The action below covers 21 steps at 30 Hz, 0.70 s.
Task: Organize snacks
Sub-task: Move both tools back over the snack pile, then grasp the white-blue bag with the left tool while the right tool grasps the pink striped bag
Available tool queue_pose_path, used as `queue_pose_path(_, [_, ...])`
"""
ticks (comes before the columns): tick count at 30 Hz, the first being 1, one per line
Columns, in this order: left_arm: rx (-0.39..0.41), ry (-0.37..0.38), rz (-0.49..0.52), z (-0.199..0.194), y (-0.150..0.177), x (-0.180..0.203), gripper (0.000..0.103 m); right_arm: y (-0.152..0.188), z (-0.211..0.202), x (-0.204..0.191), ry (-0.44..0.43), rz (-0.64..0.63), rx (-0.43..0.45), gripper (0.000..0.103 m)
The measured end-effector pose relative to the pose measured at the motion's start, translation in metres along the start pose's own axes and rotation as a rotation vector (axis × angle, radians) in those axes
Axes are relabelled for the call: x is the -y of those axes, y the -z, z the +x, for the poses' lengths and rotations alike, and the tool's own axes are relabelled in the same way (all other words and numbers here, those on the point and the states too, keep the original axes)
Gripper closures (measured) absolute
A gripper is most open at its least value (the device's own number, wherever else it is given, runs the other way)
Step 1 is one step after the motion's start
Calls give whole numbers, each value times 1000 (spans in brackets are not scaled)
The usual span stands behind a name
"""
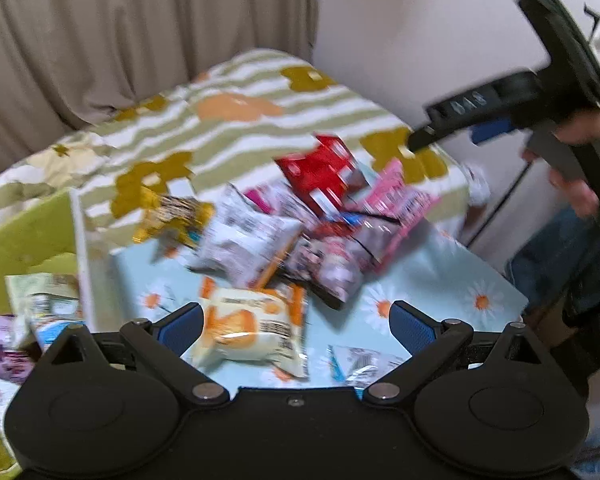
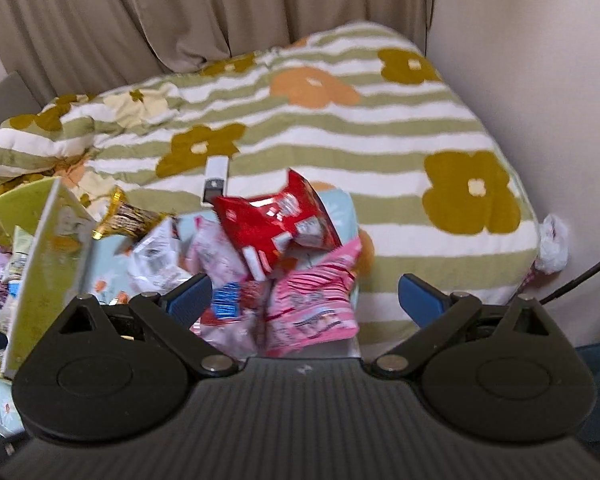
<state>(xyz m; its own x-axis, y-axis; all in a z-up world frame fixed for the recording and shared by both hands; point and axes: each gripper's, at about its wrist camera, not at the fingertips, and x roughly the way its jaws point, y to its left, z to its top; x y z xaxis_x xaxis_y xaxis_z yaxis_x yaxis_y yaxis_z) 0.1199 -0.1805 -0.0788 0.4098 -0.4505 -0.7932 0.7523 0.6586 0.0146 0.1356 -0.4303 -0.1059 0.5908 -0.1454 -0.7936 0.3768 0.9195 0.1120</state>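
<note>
Left tool [image 1: 294, 326] spread wide over orange packet [image 1: 248, 330], right tool [image 2: 304, 294] spread wide above pink packet [image 2: 316, 300]

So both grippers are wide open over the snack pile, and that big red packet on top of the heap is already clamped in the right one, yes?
Not quite. Both grippers are open over the snack pile, but the red packet is not clamped. In the right wrist view it lies on top of the heap, ahead of the right gripper, whose fingers stand wide apart with nothing between them. The left gripper is likewise open and holds nothing.

Snack packets [image 1: 300, 236] heaped loose on daisy-print surface [image 1: 440, 280]; red bag [image 2: 276, 220] tilted on top, orange-white packet [image 1: 252, 328] nearest.
</note>
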Motion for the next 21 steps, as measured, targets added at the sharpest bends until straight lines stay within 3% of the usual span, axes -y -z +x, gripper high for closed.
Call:
queue_pose_path(9, [-181, 93, 146, 63, 10, 36, 2, -2, 77, 22, -55, 12, -160, 0])
queue_pose_path(12, [-254, 132, 202, 82, 19, 47, 2, -1, 92, 22, -59, 6, -188, 0])
queue_pose_path(16, [-319, 131, 283, 100, 36, 60, 2, 1, 104, 23, -66, 10, -202, 0])
queue_pose_path(21, [-370, 149, 250, 120, 50, 60, 7, 5, 114, 22, -66, 10, -217, 0])
